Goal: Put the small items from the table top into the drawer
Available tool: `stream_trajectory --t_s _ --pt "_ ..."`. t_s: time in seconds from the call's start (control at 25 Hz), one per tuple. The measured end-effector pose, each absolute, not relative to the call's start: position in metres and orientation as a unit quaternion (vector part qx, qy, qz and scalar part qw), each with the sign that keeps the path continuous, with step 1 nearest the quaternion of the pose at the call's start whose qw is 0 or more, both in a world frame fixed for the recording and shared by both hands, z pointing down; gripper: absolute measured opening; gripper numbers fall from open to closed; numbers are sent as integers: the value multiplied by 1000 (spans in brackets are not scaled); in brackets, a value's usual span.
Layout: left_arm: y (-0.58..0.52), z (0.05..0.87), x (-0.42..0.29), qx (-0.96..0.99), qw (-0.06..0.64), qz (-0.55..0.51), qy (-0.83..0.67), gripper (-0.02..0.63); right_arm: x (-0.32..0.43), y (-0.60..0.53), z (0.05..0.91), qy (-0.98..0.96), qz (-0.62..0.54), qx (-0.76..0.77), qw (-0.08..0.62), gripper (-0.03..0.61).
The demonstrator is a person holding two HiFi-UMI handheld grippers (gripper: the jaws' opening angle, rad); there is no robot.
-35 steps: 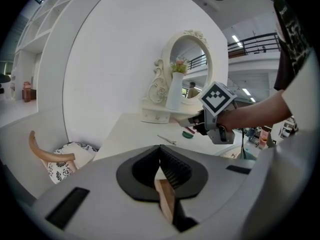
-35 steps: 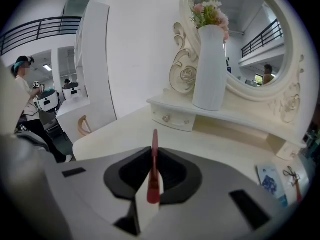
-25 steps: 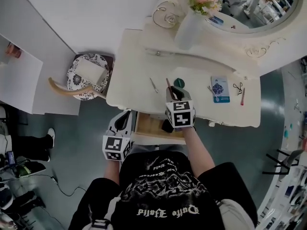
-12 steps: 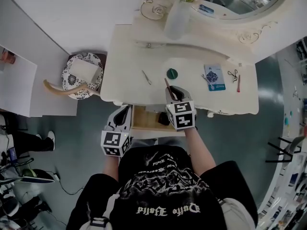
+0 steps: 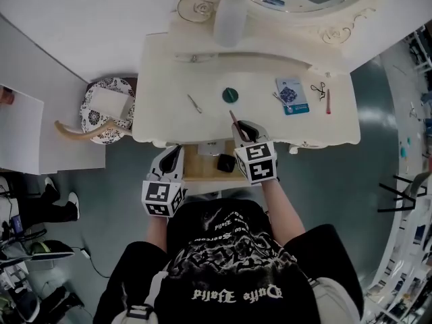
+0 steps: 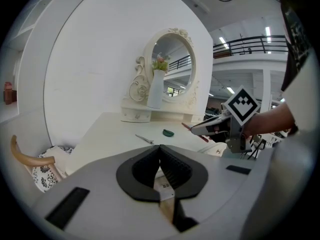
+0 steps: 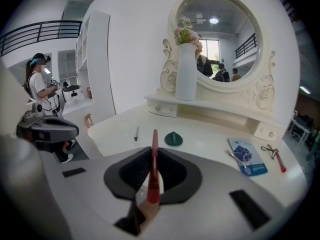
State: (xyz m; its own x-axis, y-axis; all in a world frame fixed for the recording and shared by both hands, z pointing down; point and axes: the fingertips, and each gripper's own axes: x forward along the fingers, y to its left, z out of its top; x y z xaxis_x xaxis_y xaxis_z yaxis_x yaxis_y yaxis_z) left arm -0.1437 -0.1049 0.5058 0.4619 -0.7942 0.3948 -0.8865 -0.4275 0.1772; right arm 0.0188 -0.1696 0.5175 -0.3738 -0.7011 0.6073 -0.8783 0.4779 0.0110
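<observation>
My right gripper [image 5: 244,131] is shut on a thin dark-red stick [image 7: 153,160] that pokes forward from between its jaws, above the front edge of the cream dressing table [image 5: 169,66]. Just below that edge the wooden drawer [image 5: 202,169] stands open, with a black item [image 5: 226,162] inside. My left gripper [image 5: 174,155] is shut and empty beside the drawer's left end. On the table top lie a metal clip [image 5: 194,104], a green round lid [image 5: 230,95], a blue card [image 5: 291,96], small scissors [image 5: 317,88] and a red pen [image 5: 328,101].
A white vase [image 5: 229,12] with flowers and an oval mirror [image 7: 217,44] stand on the raised shelf at the table's back. A patterned stool [image 5: 108,106] with a curved wooden back sits left of the table. A person stands far left in the right gripper view.
My right gripper has drawn back from the green lid toward the table's front edge, still gripping the stick. The left gripper has stayed by the drawer.
</observation>
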Motion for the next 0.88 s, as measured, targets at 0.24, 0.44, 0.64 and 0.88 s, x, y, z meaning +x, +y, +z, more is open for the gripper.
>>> stream_trajectory --t_s 0.24,0.44,0.64,0.88 --pt "-102 508 -132 843 181 133 -490 15 31 -158 518 -815 158 482 281 51" --pt "-103 508 -125 846 179 134 -484 15 39 -150 518 -819 151 474 286 51" --pt "-101 507 -120 848 177 137 -479 15 52 -149 511 -818 142 476 288 51" --pt "-104 508 -115 850 177 138 -477 15 64 -154 503 -823 122 469 295 51"
